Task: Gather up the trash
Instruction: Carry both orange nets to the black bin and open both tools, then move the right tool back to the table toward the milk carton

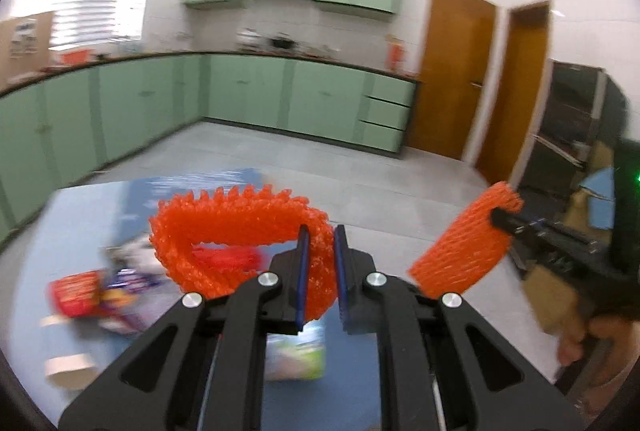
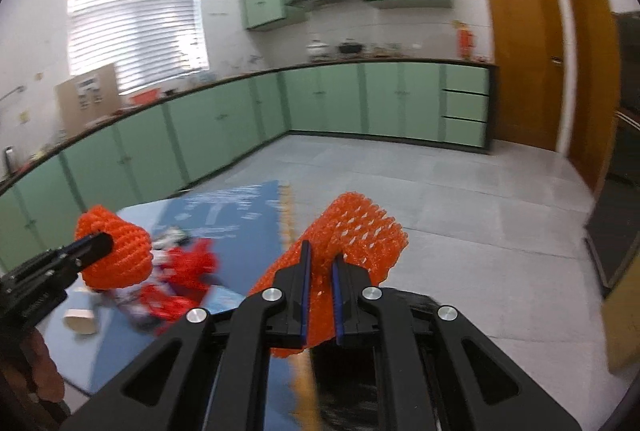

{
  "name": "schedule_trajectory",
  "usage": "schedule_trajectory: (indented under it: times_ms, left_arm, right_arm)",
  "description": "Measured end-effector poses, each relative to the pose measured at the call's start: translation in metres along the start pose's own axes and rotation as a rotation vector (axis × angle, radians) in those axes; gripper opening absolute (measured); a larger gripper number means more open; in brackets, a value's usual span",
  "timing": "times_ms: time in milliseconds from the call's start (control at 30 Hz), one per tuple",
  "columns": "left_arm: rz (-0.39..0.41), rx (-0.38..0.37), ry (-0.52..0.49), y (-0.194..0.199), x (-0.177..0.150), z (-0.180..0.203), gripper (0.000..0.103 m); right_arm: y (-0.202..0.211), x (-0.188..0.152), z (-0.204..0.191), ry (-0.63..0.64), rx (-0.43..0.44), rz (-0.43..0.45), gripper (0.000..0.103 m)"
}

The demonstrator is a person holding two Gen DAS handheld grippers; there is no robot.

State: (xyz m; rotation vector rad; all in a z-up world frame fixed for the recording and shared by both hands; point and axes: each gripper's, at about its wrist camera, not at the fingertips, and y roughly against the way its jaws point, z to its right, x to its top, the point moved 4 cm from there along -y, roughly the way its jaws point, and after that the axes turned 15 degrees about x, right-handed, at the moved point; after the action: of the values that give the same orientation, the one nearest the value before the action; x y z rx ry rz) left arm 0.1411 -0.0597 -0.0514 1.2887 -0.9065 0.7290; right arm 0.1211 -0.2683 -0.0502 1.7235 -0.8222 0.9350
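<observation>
A: Left claw (image 1: 320,271) is clamped on one orange foam net (image 1: 240,231), right claw (image 2: 320,295) on another orange net sleeve (image 2: 352,235), both lifted above the blue counter (image 1: 80,231).

B: Keep both squeezed; wrappers (image 1: 100,295) and a paper cup (image 1: 68,371) remain there.

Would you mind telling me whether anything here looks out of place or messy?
Yes: crumpled wrappers and a tipped paper cup lie strewn over the blue mat. Each tool clamps an orange foam net.
</observation>
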Motion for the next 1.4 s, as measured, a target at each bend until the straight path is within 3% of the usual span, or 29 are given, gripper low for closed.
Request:
schedule_trajectory:
  times_ms: [133, 233, 367, 500, 567, 600, 700, 800, 900, 1033, 1167, 1400]
  left_arm:
    - [-0.089, -0.182, -0.018, -0.046, 0.001, 0.06, 0.011]
    - [-0.135, -0.255, -0.057, -0.078, -0.006, 0.098, 0.011]
    - [-0.228, -0.326, -0.093, -0.123, -0.022, 0.138, 0.011]
    - [-0.301, -0.341, -0.099, -0.145, -0.039, 0.153, 0.015]
    - [-0.338, -0.338, -0.096, -0.157, -0.044, 0.155, 0.04]
    - [-0.34, -0.328, -0.096, -0.16, -0.044, 0.154, 0.044]
    - [-0.347, -0.329, -0.095, -0.16, -0.044, 0.149, 0.053]
    - [-0.329, -0.316, -0.09, -0.154, -0.039, 0.139, 0.058]
    - [-0.275, -0.291, -0.075, -0.135, -0.029, 0.122, 0.063]
    - [-0.16, -0.181, -0.058, -0.099, -0.019, 0.084, 0.069]
    - [-0.062, 0.002, -0.036, -0.061, -0.023, 0.028, 0.072]
    - [-0.047, 0.284, 0.018, -0.017, -0.053, -0.067, 0.072]
  right_arm:
    - [-0.003, -0.021, 0.049, -0.05, -0.106, -0.035, 0.009]
    - [-0.013, -0.04, 0.076, -0.072, -0.163, -0.075, 0.009]
    - [-0.029, -0.064, 0.104, -0.087, -0.203, -0.115, 0.009]
    - [-0.046, -0.08, 0.127, -0.124, -0.217, -0.145, 0.01]
    - [-0.055, -0.088, 0.135, -0.132, -0.223, -0.17, 0.013]
    - [-0.059, -0.091, 0.139, -0.134, -0.231, -0.183, 0.014]
    - [-0.064, -0.098, 0.144, -0.141, -0.242, -0.205, 0.033]
    - [-0.065, -0.095, 0.144, -0.146, -0.248, -0.203, 0.041]
    - [-0.058, -0.088, 0.133, -0.141, -0.247, -0.178, 0.058]
    - [-0.049, -0.075, 0.105, -0.112, -0.218, -0.13, 0.07]
    - [-0.045, -0.062, 0.062, -0.095, -0.145, -0.063, 0.079]
    - [-0.065, -0.07, -0.045, -0.011, 0.082, -0.075, 0.085]
